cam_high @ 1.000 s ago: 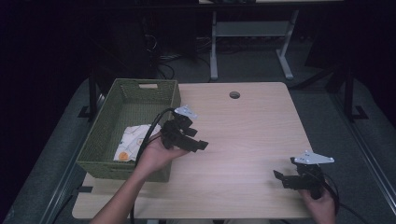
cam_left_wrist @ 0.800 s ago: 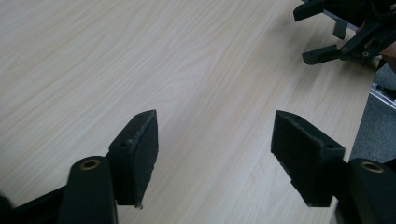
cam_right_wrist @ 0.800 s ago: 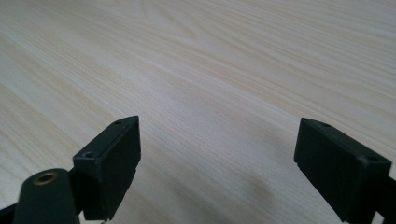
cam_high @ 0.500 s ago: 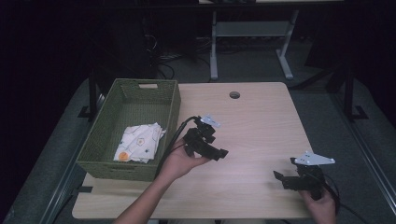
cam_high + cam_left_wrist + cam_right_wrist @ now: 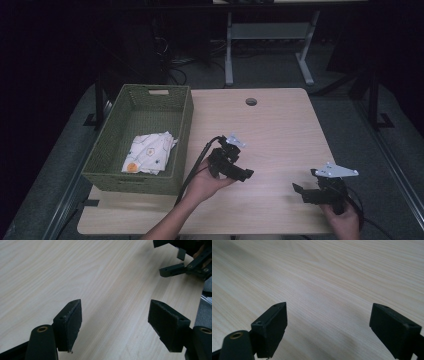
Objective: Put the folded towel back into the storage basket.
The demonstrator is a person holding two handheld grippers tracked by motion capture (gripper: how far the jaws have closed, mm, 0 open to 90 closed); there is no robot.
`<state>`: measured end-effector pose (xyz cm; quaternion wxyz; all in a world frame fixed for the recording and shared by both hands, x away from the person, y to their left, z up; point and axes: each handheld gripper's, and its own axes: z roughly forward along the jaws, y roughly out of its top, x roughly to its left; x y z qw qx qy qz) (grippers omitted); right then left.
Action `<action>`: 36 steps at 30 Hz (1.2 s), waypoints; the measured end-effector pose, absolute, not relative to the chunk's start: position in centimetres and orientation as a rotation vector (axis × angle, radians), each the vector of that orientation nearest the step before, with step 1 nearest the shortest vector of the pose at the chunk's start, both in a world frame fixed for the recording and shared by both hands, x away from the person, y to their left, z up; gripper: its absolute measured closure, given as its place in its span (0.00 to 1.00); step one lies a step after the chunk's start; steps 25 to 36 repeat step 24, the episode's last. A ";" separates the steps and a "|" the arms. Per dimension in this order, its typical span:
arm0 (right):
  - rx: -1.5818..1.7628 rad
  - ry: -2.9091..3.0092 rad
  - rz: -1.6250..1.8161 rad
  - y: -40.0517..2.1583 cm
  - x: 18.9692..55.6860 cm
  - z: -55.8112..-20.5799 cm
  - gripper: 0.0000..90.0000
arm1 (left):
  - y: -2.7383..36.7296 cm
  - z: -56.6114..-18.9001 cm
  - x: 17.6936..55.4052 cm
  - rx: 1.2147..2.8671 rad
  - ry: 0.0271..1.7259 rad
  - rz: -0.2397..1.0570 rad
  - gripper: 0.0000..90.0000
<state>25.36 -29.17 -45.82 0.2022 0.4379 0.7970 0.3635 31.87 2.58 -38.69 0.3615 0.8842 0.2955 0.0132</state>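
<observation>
A folded white cloth (image 5: 148, 152) with small coloured prints lies in the green woven basket (image 5: 186, 122) on the table's left side. My left gripper (image 5: 244, 174) is over the middle of the wooden table (image 5: 280, 135), right of the basket, open with nothing between its jaws. In the left gripper view the left gripper (image 5: 115, 325) hovers over bare wood, and the right gripper (image 5: 186, 263) shows at the top right. My right gripper (image 5: 301, 193) is near the front right corner, also open. Bare wood lies under the right gripper (image 5: 328, 327) in its own view.
A round cable hole (image 5: 251, 101) sits at the table's far edge. A metal desk frame (image 5: 270, 35) stands on the dark floor behind the table. Cables trail from both grippers toward the front edge.
My left gripper has moved right, from the basket's near corner to the middle of the table, leaving the cloth uncovered in the basket. The right gripper has stayed put.
</observation>
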 end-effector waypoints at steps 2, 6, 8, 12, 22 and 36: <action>1.227 2.224 1.017 -29.2 25.4 -45.8 0.16 | 2.4 -39.4 31.8 2.260 0.777 0.028 0.31; 1.234 2.223 1.017 -29.4 25.4 -45.9 0.16 | 1.9 -41.1 31.5 2.248 0.796 0.038 0.29; 1.235 2.222 1.019 -29.4 25.4 -45.8 0.16 | 1.6 -41.9 31.5 2.258 0.811 0.026 0.29; 1.233 2.225 1.021 -29.4 25.4 -45.8 0.16 | 0.9 -43.6 31.3 2.267 0.825 0.043 0.29; 1.239 2.221 1.022 -29.6 25.5 -45.8 0.16 | 0.9 -45.6 30.5 2.203 0.833 0.116 0.28; 1.235 2.220 1.025 -29.7 25.5 -45.9 0.16 | 1.0 -45.7 30.2 2.200 0.819 0.124 0.27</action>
